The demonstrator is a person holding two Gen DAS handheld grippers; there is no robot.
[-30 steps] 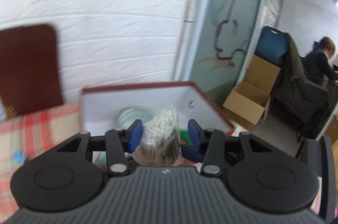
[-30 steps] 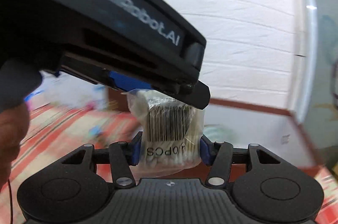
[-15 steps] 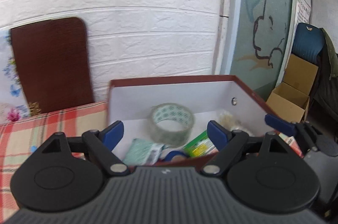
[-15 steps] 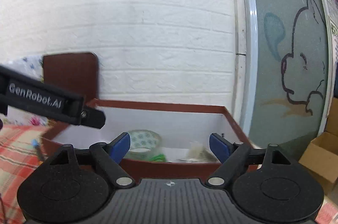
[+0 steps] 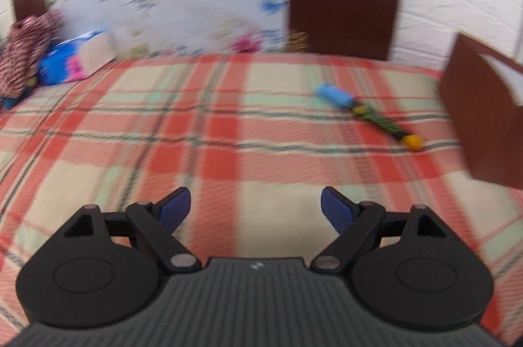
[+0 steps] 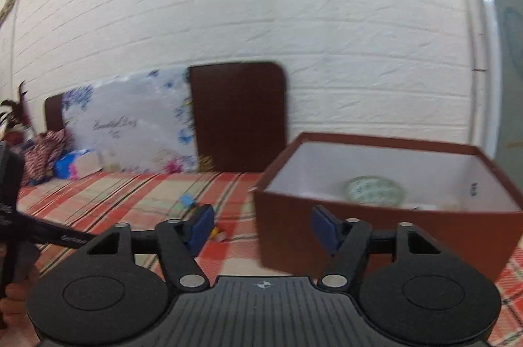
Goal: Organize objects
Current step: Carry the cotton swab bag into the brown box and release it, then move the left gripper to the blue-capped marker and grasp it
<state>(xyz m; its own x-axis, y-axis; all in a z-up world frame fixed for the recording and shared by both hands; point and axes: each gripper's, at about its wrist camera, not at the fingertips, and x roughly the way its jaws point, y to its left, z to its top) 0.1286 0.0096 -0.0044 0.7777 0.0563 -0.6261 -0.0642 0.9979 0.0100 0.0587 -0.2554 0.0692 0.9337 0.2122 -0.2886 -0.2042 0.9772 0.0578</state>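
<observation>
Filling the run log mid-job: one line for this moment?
left claw: open, empty | right claw: closing, empty | toy stick: on plaid cloth | box: holds tape roll

Even indoor light, soft shadows; motion blur both views; fisheye bending, dark corners.

The left gripper [image 5: 256, 205], black with blue pads, fills the bottom of its own view, tipped downward, its jaws spread wide with nothing between them. The right gripper [image 6: 262, 225], the same black and blue build, points nearly level and its jaws are closing, empty. At the lower left edge of the right view, a hand [image 6: 11, 298] shows partly.
</observation>
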